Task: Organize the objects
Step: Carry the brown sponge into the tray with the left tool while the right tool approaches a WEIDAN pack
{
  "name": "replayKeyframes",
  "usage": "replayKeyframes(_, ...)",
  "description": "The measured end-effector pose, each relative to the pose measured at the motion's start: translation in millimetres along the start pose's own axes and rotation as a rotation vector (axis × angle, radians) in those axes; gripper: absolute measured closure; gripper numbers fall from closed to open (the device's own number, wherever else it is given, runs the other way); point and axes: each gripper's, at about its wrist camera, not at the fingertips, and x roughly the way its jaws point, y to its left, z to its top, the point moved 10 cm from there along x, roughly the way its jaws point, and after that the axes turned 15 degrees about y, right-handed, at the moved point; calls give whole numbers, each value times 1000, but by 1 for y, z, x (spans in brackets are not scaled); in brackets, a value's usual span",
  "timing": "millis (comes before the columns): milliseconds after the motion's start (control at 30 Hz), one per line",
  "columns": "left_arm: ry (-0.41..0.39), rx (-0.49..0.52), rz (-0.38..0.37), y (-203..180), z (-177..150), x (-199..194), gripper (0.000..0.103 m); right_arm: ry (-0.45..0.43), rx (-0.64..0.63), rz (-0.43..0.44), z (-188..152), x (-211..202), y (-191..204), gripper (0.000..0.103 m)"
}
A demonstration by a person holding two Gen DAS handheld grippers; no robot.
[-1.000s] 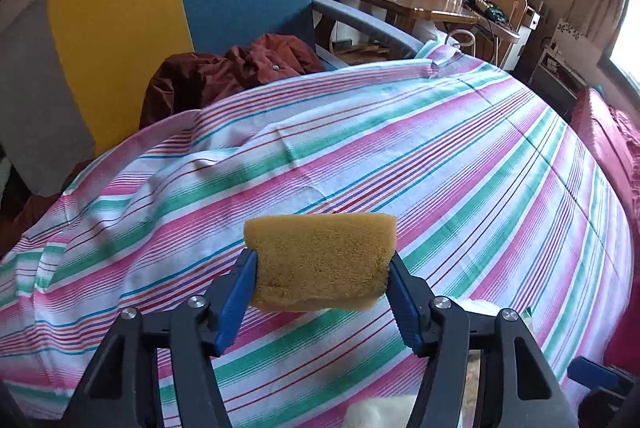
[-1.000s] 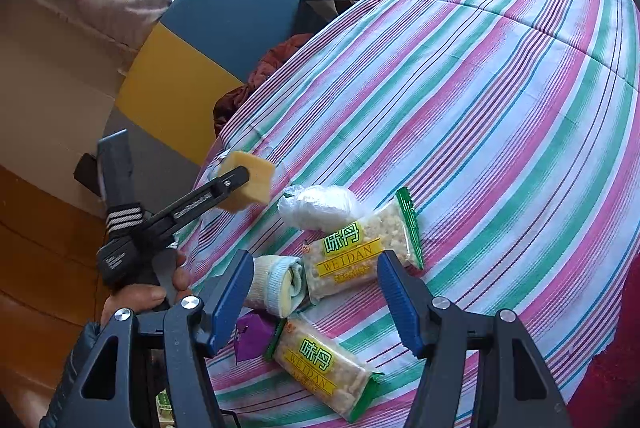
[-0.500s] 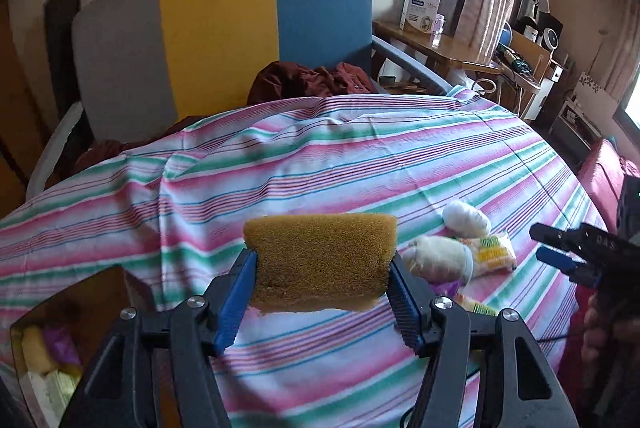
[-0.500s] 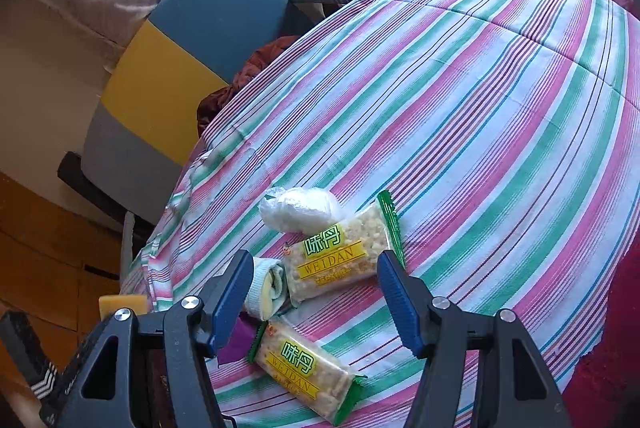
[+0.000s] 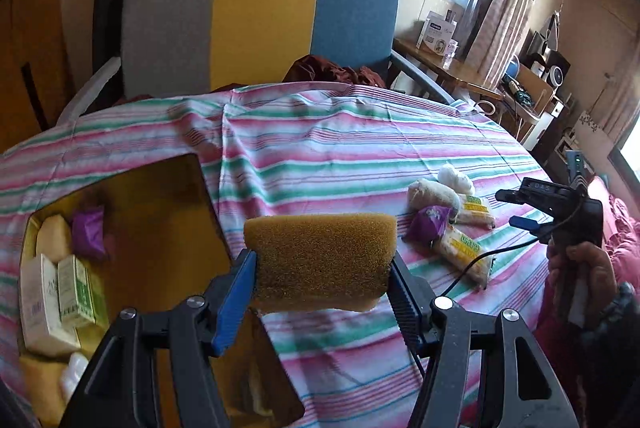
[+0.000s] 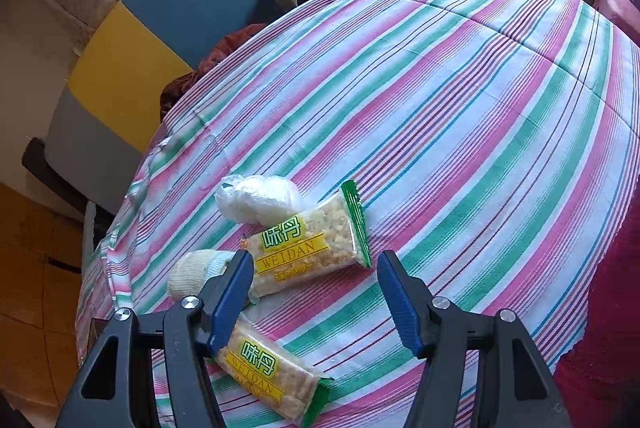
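Observation:
My left gripper is shut on a yellow-brown sponge, held above the right edge of an open yellow box on the striped table. The box holds a purple packet, small cartons and other pale items. My right gripper is open and empty, just above a Weidan snack pack. A second snack pack, a rolled cloth and a white plastic bundle lie around it. The right gripper also shows in the left wrist view, near a purple packet.
A grey, yellow and blue chair with a dark red garment stands behind the table. A wooden desk with boxes is at the back right. A red cushion lies by the table's right edge.
My left gripper has swung left with the sponge, bringing the open yellow box into view beneath it. My right gripper has moved down closer to the snack packs.

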Motion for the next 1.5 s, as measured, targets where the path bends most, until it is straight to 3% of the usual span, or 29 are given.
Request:
replayKeyframes(100,-12,5,2,8,-10,-8,38,53,-125,-98,-1,4,16,38)
replayKeyframes(300,-24,10,-18,21,-24,-21,38,145,-695,-415,-5,18,62,38)
replayKeyframes(400,-26,-20,-28,29,-29,-24,37,197,-866,-541,-8,30,60,38)
replayKeyframes(500,-28,-49,-28,36,-34,-27,37,249,-971,-607,-9,41,57,38)
replayKeyframes(700,-15,-92,-13,51,-38,-28,37,325,-1056,-630,-4,59,55,34)
replayKeyframes(900,0,-141,-9,63,-39,-27,36,414,-1060,-591,-1,79,45,33)
replayKeyframes(967,4,-143,-6,63,-40,-25,36,416,-1033,-561,1,78,43,35)
replayKeyframes(1100,3,-137,-12,61,-40,-26,36,424,-1019,-527,-9,69,33,55)
replayKeyframes(1167,-2,-135,-16,60,-40,-26,36,420,-997,-520,-15,62,25,58)
replayKeyframes(1500,-51,-206,-3,91,-50,-50,36,390,-917,-591,-33,52,5,57)
